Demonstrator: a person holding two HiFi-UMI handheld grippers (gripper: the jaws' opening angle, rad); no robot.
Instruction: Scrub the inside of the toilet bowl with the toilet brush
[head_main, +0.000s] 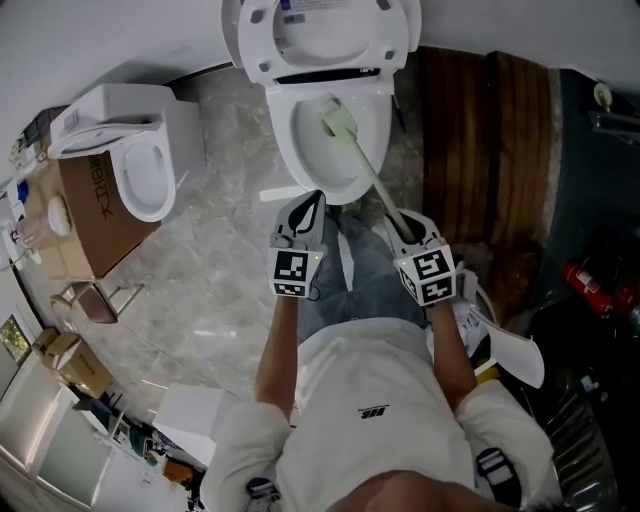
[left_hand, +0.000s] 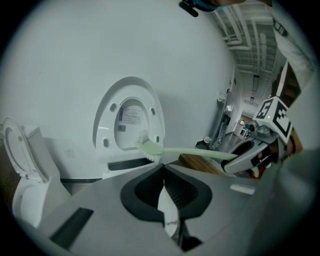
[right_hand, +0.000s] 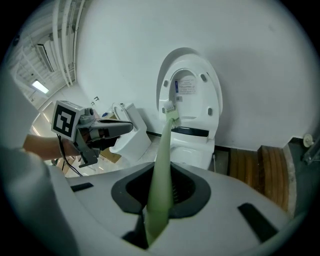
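Observation:
A white toilet (head_main: 330, 150) stands ahead with its lid and seat raised. The pale green toilet brush (head_main: 341, 123) has its head over the inside of the bowl, near the back rim, and its long handle slants down to the right. My right gripper (head_main: 402, 224) is shut on the low end of that handle (right_hand: 160, 192), and the brush head (right_hand: 172, 116) shows against the raised lid. My left gripper (head_main: 306, 203) hovers at the bowl's front rim, shut with nothing in it. The left gripper view shows the brush (left_hand: 149, 148) crossing in front of the lid from the right gripper (left_hand: 248, 152).
A second white toilet (head_main: 148, 165) sits to the left on a cardboard box (head_main: 95, 215). Wooden boards (head_main: 480, 130) lie right of the toilet, with a red extinguisher (head_main: 590, 285) further right. The floor is grey marble tile (head_main: 215, 280). My legs stand just before the bowl.

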